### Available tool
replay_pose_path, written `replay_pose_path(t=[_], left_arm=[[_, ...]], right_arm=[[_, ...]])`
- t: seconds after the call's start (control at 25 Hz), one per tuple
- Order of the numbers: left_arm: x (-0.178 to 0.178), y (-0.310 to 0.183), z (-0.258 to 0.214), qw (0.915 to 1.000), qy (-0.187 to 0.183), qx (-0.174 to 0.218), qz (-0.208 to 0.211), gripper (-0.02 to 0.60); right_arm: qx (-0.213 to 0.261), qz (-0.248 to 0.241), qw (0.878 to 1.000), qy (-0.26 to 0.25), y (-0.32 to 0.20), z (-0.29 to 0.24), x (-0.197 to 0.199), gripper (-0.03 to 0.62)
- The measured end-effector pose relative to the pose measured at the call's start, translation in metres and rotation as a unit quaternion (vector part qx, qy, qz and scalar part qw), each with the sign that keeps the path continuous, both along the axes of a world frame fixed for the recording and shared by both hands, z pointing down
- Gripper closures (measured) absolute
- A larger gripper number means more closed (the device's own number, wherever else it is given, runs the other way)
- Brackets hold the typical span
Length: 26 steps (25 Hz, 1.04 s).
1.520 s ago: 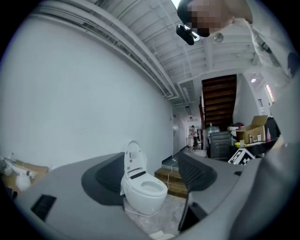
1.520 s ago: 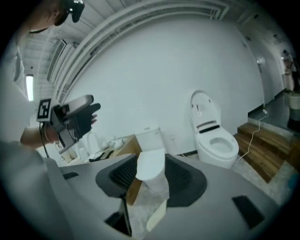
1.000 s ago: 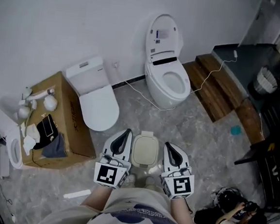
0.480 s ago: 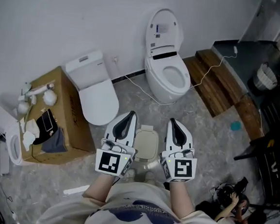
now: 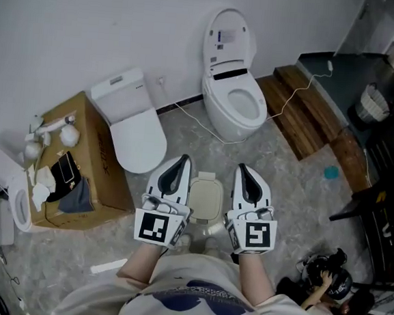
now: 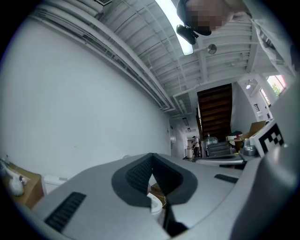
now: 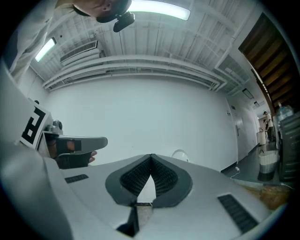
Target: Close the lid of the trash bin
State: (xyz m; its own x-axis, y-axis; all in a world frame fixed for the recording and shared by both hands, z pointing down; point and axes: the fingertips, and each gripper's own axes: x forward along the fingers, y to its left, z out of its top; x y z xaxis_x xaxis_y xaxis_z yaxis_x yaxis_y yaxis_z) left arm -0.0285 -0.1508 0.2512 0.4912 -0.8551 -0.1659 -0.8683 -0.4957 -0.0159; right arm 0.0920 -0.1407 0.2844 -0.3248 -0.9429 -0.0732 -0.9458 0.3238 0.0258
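Small beige plastic trash bin [image 5: 205, 217], lid [image 5: 206, 194] down, lower centre, btwn L hand-held gripper [image 5: 181, 160] & R hand-held gripper [image 5: 243, 170]; both jaws closed tight, nothing held.

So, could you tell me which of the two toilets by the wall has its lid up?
The toilet beside the wooden steps: its lid stands raised, bowl showing. The toilet next to the cardboard box has its lid down.

Trash bin [image 5: 205, 201] between left claw [image 5: 181, 161] and right claw [image 5: 243, 170]; cardboard box [image 5: 105, 176] to its left, toilet [image 5: 233, 108] behind.
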Motion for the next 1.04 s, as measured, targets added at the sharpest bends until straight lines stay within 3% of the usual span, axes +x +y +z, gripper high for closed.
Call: replay_pose_path(t=[1.04], left_arm=[[-0.002, 0.004, 0.002, 1.0, -0.003, -0.005, 0.003, 0.583]], right_arm=[[0.014, 0.003, 0.999, 0.03, 0.008, -0.012, -0.008, 0.589]])
